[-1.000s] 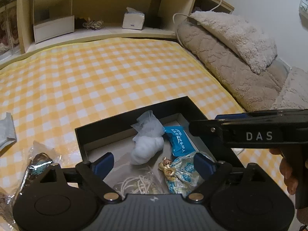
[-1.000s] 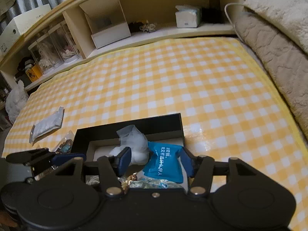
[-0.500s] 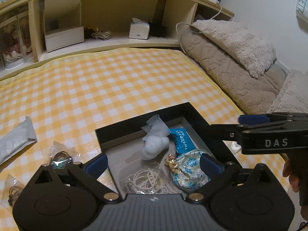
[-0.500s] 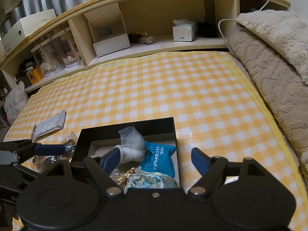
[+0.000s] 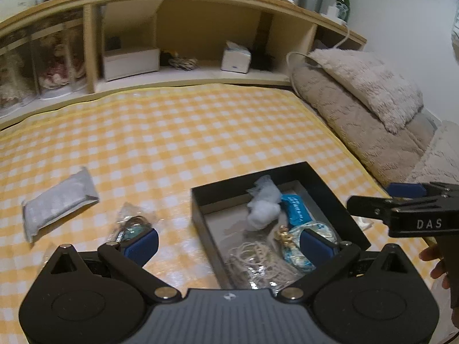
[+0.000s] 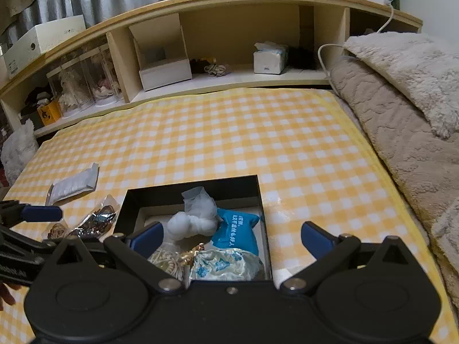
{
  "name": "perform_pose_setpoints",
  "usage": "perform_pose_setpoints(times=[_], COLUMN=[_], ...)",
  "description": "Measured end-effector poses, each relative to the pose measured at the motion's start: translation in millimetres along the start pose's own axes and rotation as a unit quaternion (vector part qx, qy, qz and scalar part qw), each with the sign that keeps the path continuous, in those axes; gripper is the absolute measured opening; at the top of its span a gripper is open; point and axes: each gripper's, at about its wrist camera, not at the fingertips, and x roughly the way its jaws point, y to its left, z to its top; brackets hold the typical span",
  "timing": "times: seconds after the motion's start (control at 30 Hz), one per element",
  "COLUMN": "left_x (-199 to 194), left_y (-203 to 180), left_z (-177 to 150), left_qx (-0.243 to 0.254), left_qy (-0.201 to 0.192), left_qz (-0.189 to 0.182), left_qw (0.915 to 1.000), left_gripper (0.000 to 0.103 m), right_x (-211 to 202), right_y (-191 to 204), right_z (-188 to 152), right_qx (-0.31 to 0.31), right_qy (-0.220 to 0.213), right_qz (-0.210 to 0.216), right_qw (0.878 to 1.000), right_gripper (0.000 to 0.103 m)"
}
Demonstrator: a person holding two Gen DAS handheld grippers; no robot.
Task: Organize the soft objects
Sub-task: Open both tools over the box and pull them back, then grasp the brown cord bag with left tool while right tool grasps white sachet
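A black box point(image 5: 198, 200) point(image 6: 129, 200) stands on the yellow checked cloth. In it lie a white bagged wad point(image 5: 264, 212) point(image 6: 195, 223), a blue packet point(image 5: 297, 210) point(image 6: 236, 230), a blue-and-white floral pouch point(image 5: 298, 255) point(image 6: 223, 266) and a bag of cream cord point(image 5: 258, 261) point(image 6: 167, 259). My left gripper point(image 5: 229, 239) is open and empty above the box's near left side. My right gripper point(image 6: 231, 236) is open and empty above the box's near right side. Left of the box lie a grey packet point(image 5: 58, 202) point(image 6: 74, 183) and a clear bag of dark trinkets point(image 5: 132, 223) point(image 6: 97, 219).
A wooden shelf unit point(image 5: 183, 3) point(image 6: 229, 0) runs along the back with a white box point(image 5: 130, 61) point(image 6: 165, 73) and a tissue box point(image 5: 236, 58) point(image 6: 269, 58). Beige fleece bedding point(image 5: 367, 114) point(image 6: 407, 100) is piled along the right edge.
Both grippers have pulled back and up from the box. The right gripper's jaws opened wide and let go of the blue packet, which now lies in the box.
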Motion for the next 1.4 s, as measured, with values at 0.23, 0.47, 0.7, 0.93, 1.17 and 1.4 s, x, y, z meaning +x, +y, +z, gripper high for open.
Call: perform_pose_setpoints(times=[0.23, 0.47, 0.7, 0.93, 1.17, 1.4], left_x=[-20, -42, -61, -72, -68, -55], left_y=[24, 50, 81, 113, 143, 155], left_z=[-4, -7, -11, -20, -32, -42], left_qx=[-0.014, -0.028, -0.042, -0.058, -0.111, -0.12], left_qy=[-0.015, -0.039, -0.05, -0.054, -0.05, -0.049], left_qz=[0.014, 0.025, 0.053, 0.074, 0.09, 0.1], left_qw=[0.9997, 0.9985, 0.9965, 0.9941, 0.9885, 0.9865], left_gripper=[0.103, 0.103, 0.103, 0.103, 0.103, 0.103], right_x=[-6, -13, -11, -5, 2, 10], right_y=[5, 21, 58, 92, 128, 161], right_z=[-6, -10, -15, -23, -37, -52], right_qx=[-0.006, -0.011, -0.044, -0.071, -0.097, -0.123], right_qy=[-0.006, -0.025, -0.032, -0.029, -0.027, -0.024], right_qz=[-0.01, 0.004, 0.03, 0.064, 0.103, 0.139], right_qw=[1.0, 1.0, 0.998, 0.995, 0.99, 0.982], right_gripper=[0.103, 0.103, 0.103, 0.103, 0.103, 0.103])
